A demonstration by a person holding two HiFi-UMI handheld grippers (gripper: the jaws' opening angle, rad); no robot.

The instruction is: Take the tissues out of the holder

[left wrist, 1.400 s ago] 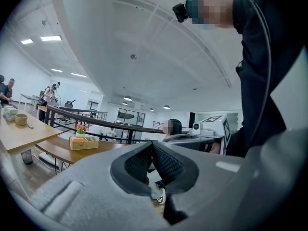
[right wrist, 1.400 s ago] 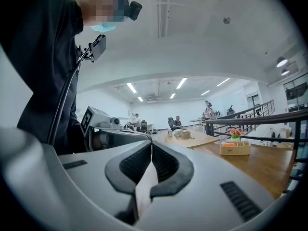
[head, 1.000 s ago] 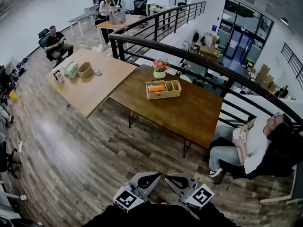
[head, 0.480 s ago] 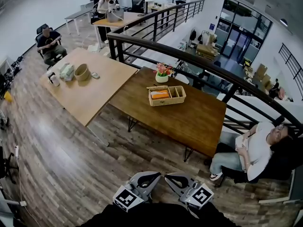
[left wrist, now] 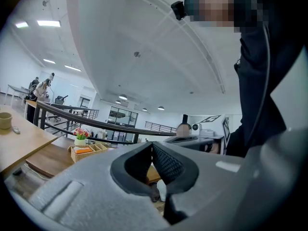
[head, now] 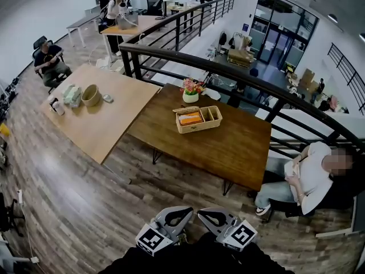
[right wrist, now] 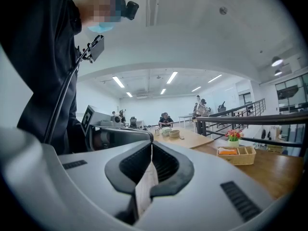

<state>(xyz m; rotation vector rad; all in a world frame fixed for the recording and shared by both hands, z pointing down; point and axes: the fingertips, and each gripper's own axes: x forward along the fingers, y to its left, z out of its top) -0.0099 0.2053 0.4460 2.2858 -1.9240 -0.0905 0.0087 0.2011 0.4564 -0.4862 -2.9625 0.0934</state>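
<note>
Both grippers sit low and close to the wearer's body. The left gripper (head: 179, 212) has its fingers pressed together at the tips with nothing between them. The right gripper (right wrist: 152, 146) is also closed tip to tip. A pale strip in the opening behind its tips reads as floor (head: 85, 210) seen through the gap, not a held item. The holder (head: 198, 119), a low compartmented basket, is well ahead of both sets of fingertips on the dark table (head: 228, 147), far out of reach, with open floor between. An orange pack (head: 190, 119), most likely the tissues, lies flat in the compartment on the left gripper's side. The narrower compartments toward the right gripper's side look empty. A flower pot (head: 191, 96) stands just beyond the holder as seen from the fingers, near its far rim.

Handling, as a judgement: the pack should be light, soft and easy to crush, and its wrapper is possibly slick, so a gentle pinch is better than a hard squeeze. The best hold is probably the exposed top face or a short end that sits above the compartment wall, with the fingers coming down from above. The holder also looks light and may lift or slide with the pack, so the other gripper should steady its near rim. The flower pot is the thing to avoid knocking.
</note>
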